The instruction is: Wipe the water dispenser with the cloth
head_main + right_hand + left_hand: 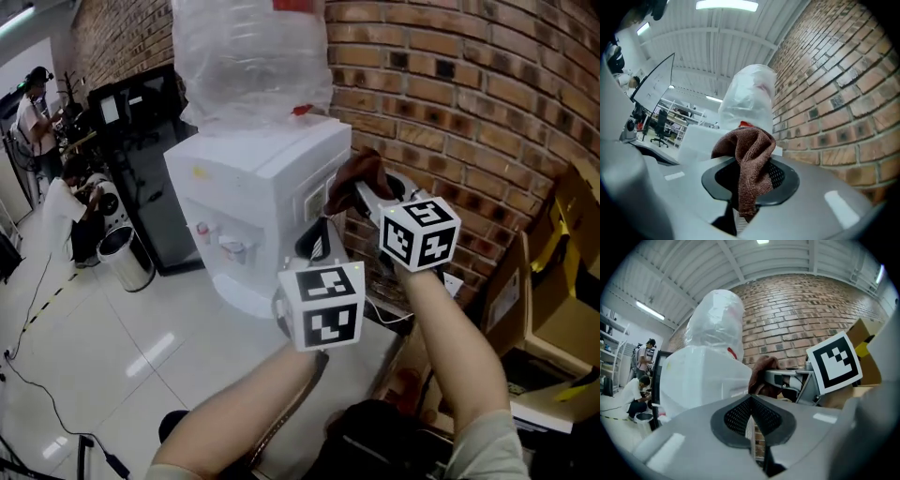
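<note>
A white water dispenser [258, 202] stands against the brick wall, a large clear bottle [248, 61] wrapped in plastic on top. My right gripper [354, 192] is shut on a brown cloth [361, 173], held beside the dispenser's right upper side. The cloth [750, 161] bunches between the jaws in the right gripper view, in front of the bottle [747, 101]. My left gripper [314, 246] sits lower and nearer, jaws closed with nothing in them. In the left gripper view the dispenser [703, 376] and the cloth [761, 373] lie ahead.
A brick wall [469, 112] runs behind and to the right. Cardboard boxes [553, 291] stand at the right. A metal bin [127, 258] and a dark glass panel [155, 178] are left of the dispenser. People work at the far left [42, 122]. Cables lie on the floor.
</note>
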